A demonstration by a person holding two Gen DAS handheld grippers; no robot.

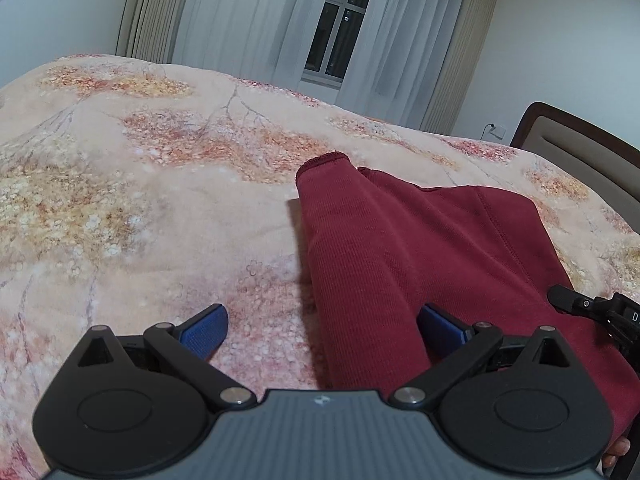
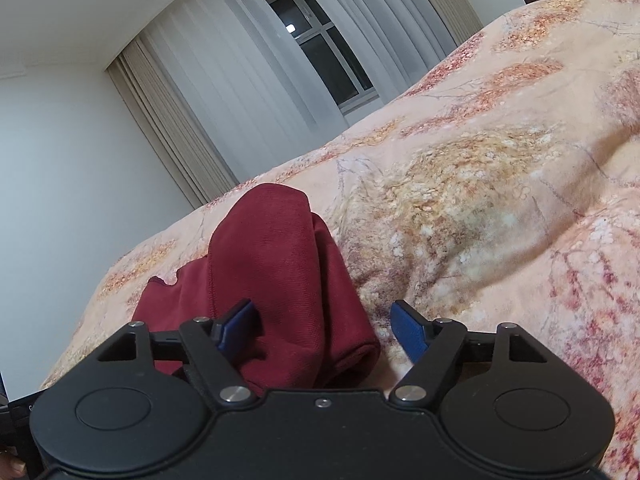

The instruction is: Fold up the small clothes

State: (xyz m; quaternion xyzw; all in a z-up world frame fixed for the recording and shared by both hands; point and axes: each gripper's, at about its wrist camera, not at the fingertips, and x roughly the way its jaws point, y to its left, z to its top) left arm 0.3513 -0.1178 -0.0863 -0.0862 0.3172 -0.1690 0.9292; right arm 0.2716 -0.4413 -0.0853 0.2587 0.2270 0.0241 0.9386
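Bed (image 1: 140, 200) with soft floral blanket gives under red garment (image 1: 400, 260), partly folded. Your left gripper (image 1: 324, 332) fingers open, straddling garment's left fold; right gripper (image 2: 324, 332) fingers apart, fold between, unpinched. Risk: you snag blanket too; fold slumps open.

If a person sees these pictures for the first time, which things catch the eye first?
The dark red garment stands out first, lying partly folded on the floral blanket that covers the bed. Next come the blue pads of the right gripper, open around the garment's near end, and the dark window between pale curtains behind.
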